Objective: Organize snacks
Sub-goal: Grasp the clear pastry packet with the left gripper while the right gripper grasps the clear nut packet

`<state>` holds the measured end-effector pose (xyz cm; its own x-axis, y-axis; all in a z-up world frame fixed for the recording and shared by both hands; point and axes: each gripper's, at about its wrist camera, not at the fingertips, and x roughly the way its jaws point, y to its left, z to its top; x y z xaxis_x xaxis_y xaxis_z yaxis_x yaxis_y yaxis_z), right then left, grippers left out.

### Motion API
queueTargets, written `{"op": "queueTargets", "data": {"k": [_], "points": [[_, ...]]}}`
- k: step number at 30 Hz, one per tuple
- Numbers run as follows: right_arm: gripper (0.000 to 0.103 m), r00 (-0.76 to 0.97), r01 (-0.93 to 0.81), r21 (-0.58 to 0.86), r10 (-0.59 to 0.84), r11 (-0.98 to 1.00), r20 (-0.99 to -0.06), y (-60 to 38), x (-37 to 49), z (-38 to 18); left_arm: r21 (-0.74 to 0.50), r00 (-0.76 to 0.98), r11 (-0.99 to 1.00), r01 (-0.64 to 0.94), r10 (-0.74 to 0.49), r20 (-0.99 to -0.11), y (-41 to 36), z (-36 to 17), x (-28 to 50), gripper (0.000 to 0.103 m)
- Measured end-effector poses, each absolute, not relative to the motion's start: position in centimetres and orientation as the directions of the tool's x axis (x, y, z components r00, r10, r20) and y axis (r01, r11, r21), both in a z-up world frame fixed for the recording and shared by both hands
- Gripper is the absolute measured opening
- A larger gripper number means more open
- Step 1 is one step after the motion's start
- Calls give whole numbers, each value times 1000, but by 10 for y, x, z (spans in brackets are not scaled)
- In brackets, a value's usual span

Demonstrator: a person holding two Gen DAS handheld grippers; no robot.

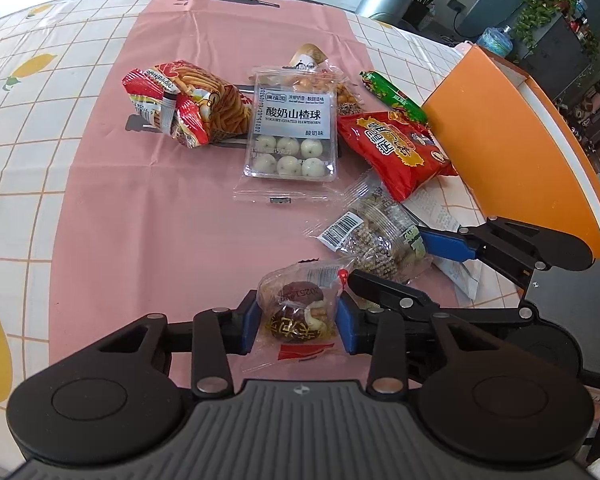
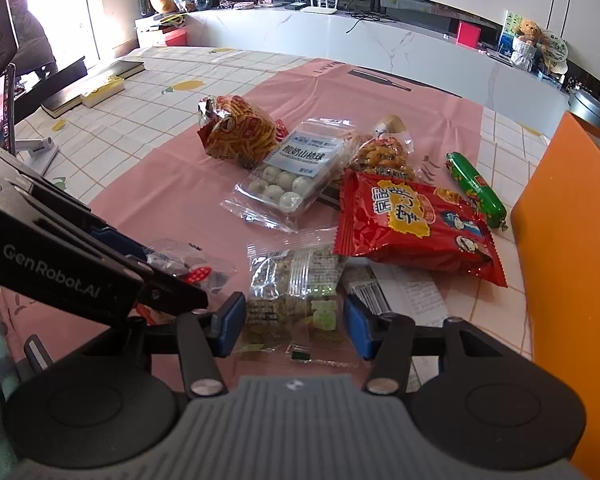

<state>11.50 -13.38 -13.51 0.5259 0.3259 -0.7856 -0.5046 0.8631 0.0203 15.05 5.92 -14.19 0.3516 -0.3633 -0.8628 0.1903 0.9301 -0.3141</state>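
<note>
A clear packet of dates and nuts (image 1: 300,312) lies at the near edge of the pink mat (image 1: 140,208). My left gripper (image 1: 299,326) is shut on it, one blue pad against each side. Just to its right a clear packet of green seed crisps (image 2: 296,296) rests partly on a printed paper leaflet (image 2: 416,292). My right gripper (image 2: 294,326) straddles that packet with its pads touching both sides. Seen from the left wrist, the right gripper (image 1: 388,258) reaches in from the right.
Farther back lie a red chip bag (image 1: 396,148), a hawthorn-ball tray (image 1: 290,136), a fried-stick bag (image 1: 196,104), a peanut bag (image 2: 384,152) and a green sausage (image 1: 392,94). An orange box (image 1: 520,152) stands at the right. Books (image 2: 96,84) and a phone stand (image 2: 32,148) are far left.
</note>
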Motion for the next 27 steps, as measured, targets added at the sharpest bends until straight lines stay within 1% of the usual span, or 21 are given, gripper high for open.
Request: {"op": "queueTargets", "data": {"k": [7,15,20,27], "points": [[49,512,-517,26,334,856,-791,-132,112,-130,-310,386,938,155,-346,-855,65,-128,148,44],[46,474,-508,76,352,858,-807,-133,105,-113,-284,430,952,114,-305,-850,70,-107,144,44],[42,457,-500,78,340,862,-822,-131,99,-104,-290,459,951,105,-305,-835,71,-93,138,44],[40,424,-516,75,330,853,-843,-129,94,-86,-305,497,946,114,-320,-807,67,-71,129,44]]}}
